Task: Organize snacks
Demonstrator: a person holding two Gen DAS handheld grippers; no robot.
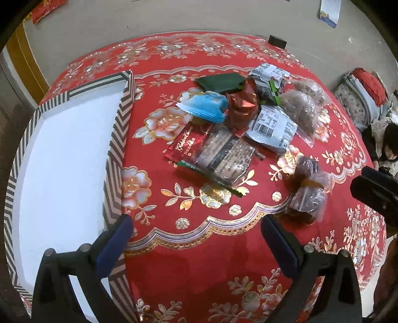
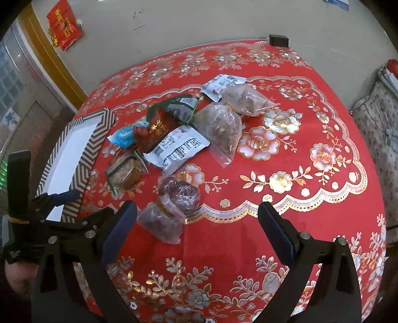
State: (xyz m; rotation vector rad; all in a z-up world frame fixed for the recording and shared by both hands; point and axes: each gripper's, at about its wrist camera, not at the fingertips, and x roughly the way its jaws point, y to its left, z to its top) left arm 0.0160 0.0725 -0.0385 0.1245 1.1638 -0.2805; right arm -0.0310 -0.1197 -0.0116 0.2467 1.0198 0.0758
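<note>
Snacks point(image 1: 231, 129) lie heaped on the red floral desk point(image 1: 199, 248) beside a striped, white-lined box point(image 1: 62, 161); left claw point(image 1: 196, 238) and right claw point(image 2: 197, 223) both gape, holding nothing.

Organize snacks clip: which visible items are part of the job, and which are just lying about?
Job:
snack pile
clear bags of dark snacks
striped box
left tool
right tool

Lying about:
black block
wall paper
red wall decoration

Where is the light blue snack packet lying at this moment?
The light blue packet lies on the red tablecloth at the left edge of the snack pile, between the striped box and the dark red packet.
</note>
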